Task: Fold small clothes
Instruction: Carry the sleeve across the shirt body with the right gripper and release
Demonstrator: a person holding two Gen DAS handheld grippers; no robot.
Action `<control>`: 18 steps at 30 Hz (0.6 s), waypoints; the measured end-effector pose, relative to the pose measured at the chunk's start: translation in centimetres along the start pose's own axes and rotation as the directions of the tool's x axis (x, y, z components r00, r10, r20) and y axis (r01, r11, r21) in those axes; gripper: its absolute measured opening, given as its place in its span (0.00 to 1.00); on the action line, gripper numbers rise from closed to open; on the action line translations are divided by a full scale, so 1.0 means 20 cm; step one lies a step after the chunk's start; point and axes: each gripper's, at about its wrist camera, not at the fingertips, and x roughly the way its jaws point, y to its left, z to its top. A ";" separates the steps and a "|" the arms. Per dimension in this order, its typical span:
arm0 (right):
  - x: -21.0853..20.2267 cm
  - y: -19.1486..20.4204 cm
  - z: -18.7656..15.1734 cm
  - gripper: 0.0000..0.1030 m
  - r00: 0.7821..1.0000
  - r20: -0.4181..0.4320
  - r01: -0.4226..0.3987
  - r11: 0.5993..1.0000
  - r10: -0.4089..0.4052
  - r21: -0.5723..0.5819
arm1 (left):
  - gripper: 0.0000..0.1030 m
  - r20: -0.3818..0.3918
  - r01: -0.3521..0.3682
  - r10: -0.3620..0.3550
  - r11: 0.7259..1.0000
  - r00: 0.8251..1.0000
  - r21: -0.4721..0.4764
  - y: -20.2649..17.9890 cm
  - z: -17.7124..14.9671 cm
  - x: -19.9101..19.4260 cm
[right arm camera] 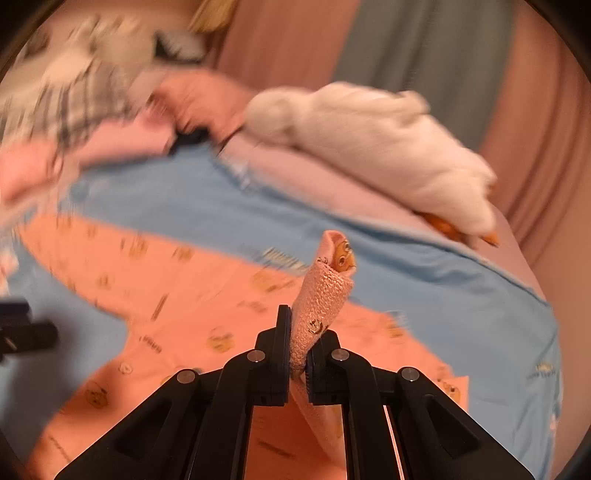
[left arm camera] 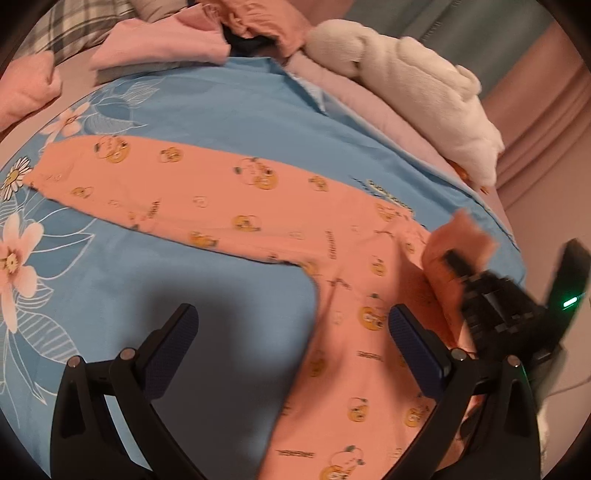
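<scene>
A peach garment (left arm camera: 221, 199) printed with yellow cartoon faces lies spread on the blue floral sheet (left arm camera: 207, 114). One long part stretches to the left and another runs toward the bottom of the left wrist view. My left gripper (left arm camera: 295, 332) hovers open above the sheet and the garment's edge, with nothing between its fingers. My right gripper (right arm camera: 299, 343) is shut on the garment's ribbed cuff (right arm camera: 325, 295), which stands up lifted above the rest of the cloth (right arm camera: 166, 295). In the left wrist view the right gripper (left arm camera: 491, 306) appears blurred at the right with the raised fold.
A white plush toy (left arm camera: 406, 85) lies at the bed's far right edge on a pink cover (left arm camera: 369, 110). Folded pink clothes (left arm camera: 159, 48) and plaid fabric (left arm camera: 74, 26) are piled at the back left. Pink and grey curtains (right arm camera: 424, 48) hang behind.
</scene>
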 end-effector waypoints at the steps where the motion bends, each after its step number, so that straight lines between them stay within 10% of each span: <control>1: 0.05 0.06 -0.01 0.08 1.000 -0.018 -0.007 1.000 0.006 -0.029 | 1.00 -0.001 -0.005 0.005 1.000 1.000 -0.001 0.01 0.00 0.00; 8: 0.15 0.33 -0.05 0.08 0.997 -0.053 -0.057 0.992 0.052 -0.110 | 1.00 0.009 -0.025 0.025 0.999 1.000 -0.038 0.08 0.01 -0.01; 12: 0.21 0.39 -0.06 0.49 0.985 -0.128 -0.131 0.988 0.120 -0.080 | 1.00 0.016 -0.028 0.029 0.999 0.999 -0.036 0.08 0.01 -0.03; 18: -0.05 0.12 -0.16 0.49 0.918 -0.016 -0.391 0.913 0.395 0.116 | 0.99 0.035 0.032 -0.032 0.999 0.999 -0.013 0.00 0.03 -0.03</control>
